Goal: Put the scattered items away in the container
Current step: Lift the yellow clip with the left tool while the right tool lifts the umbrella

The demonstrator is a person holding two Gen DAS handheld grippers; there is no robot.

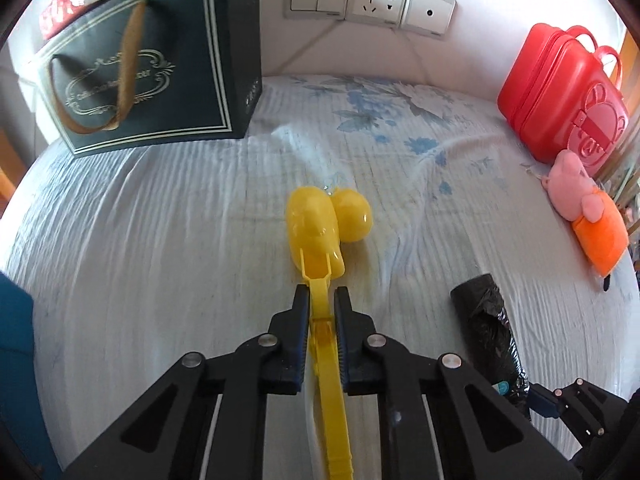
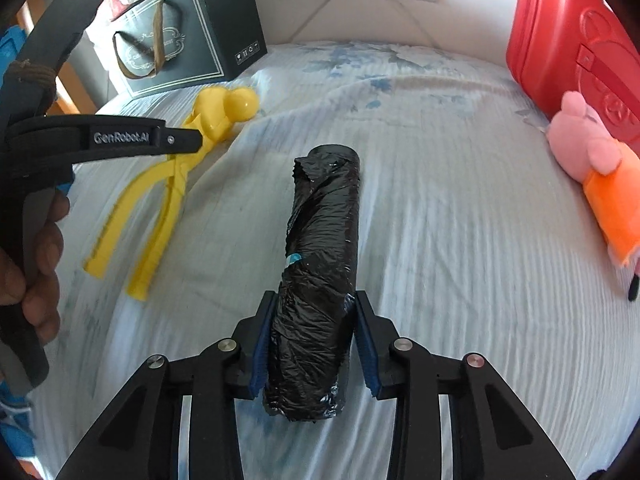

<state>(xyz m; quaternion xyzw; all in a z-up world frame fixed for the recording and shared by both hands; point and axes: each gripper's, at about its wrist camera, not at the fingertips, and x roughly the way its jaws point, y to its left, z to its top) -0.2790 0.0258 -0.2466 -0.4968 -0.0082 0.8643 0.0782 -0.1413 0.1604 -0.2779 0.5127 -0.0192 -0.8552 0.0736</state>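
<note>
My left gripper (image 1: 322, 294) is shut on one handle of a yellow plastic snowball-maker tong (image 1: 320, 224), whose duck-shaped head rests on the white bedsheet. The tong also shows in the right wrist view (image 2: 188, 168). My right gripper (image 2: 314, 300) is closed around a roll of black garbage bags (image 2: 320, 260) lying on the sheet; the roll also shows in the left wrist view (image 1: 486, 328). A dark paper gift bag (image 1: 148, 68) with brown handles stands at the back left, also visible in the right wrist view (image 2: 188, 28).
A red plastic case (image 1: 560, 88) stands at the back right with a pink plush pig in an orange dress (image 1: 588, 208) in front of it. Wall switches and a socket (image 1: 368, 0) are behind the bed. A blue object (image 1: 16, 340) sits at the left edge.
</note>
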